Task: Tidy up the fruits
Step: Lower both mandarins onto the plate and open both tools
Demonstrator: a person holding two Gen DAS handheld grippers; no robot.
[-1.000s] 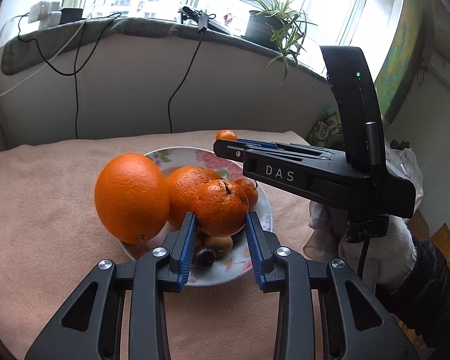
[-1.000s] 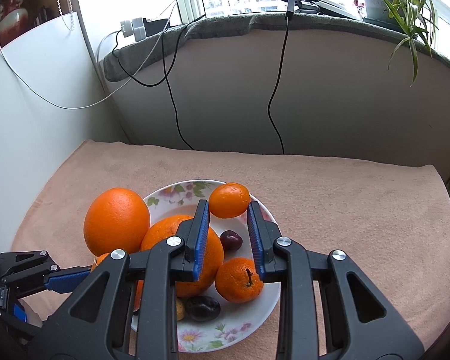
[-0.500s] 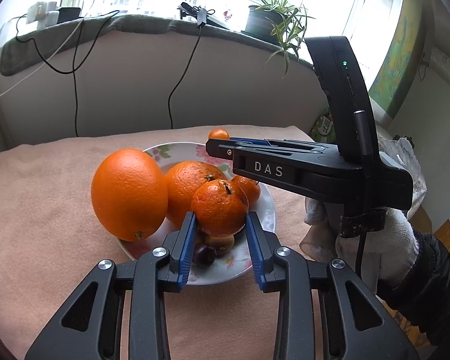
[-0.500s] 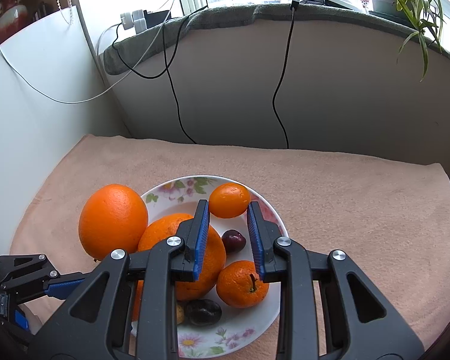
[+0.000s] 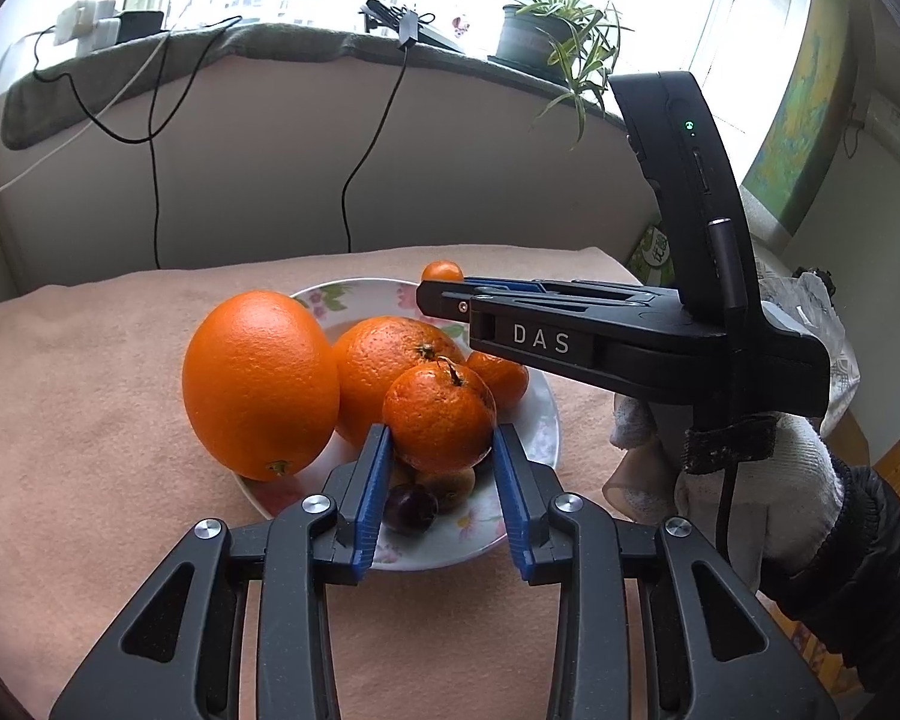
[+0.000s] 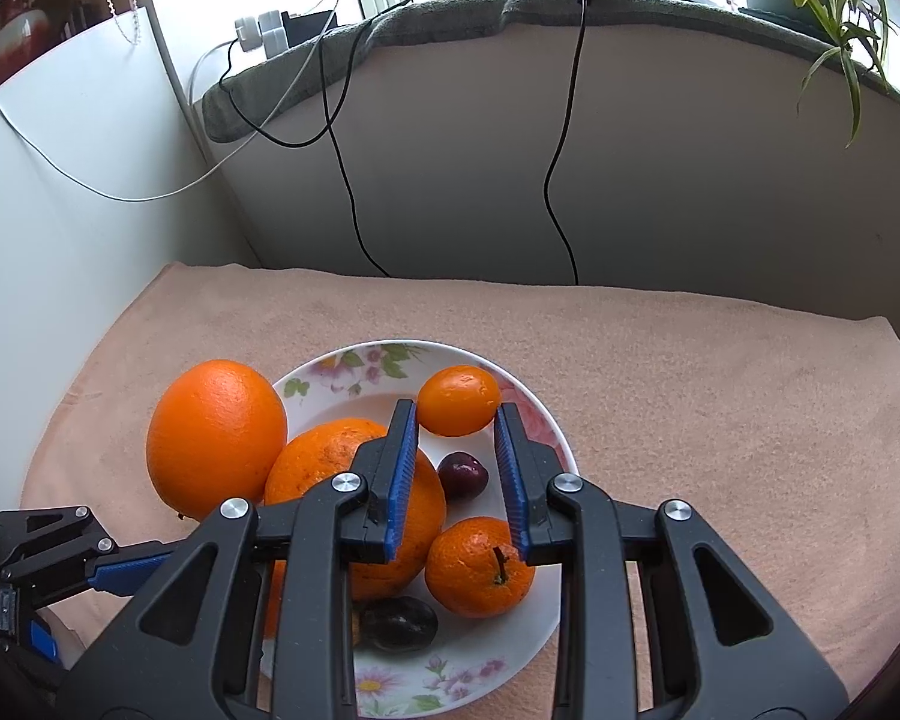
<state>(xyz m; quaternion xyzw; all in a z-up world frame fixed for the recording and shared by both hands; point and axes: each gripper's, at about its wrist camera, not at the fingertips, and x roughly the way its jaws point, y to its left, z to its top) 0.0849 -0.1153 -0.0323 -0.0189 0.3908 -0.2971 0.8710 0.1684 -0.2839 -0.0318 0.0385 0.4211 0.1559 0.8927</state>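
Observation:
A floral plate [image 6: 534, 420] on a peach towel holds a rough orange [image 6: 336, 462], a stemmed tangerine [image 6: 480, 564], dark cherries [image 6: 462, 474] and a brownish fruit. A big smooth orange [image 6: 216, 432] rests at its left rim. My right gripper [image 6: 457, 414] is shut on a small tangerine [image 6: 457, 399] above the plate's far side. My left gripper [image 5: 441, 435] is shut on a stemmed tangerine [image 5: 439, 417], held over the plate's [image 5: 540, 420] near part. The right gripper [image 5: 444, 294] crosses the left wrist view from the right.
A low padded wall rises behind the towel, with dangling black cables [image 6: 558, 138]. A white panel [image 6: 60, 192] bounds the left side. The sill holds a potted plant [image 5: 534, 30] and chargers. A gloved hand [image 5: 750, 480] holds the right gripper.
Both grippers have lifted slightly and drawn back, each keeping its tangerine. The fruit on the plate has not moved.

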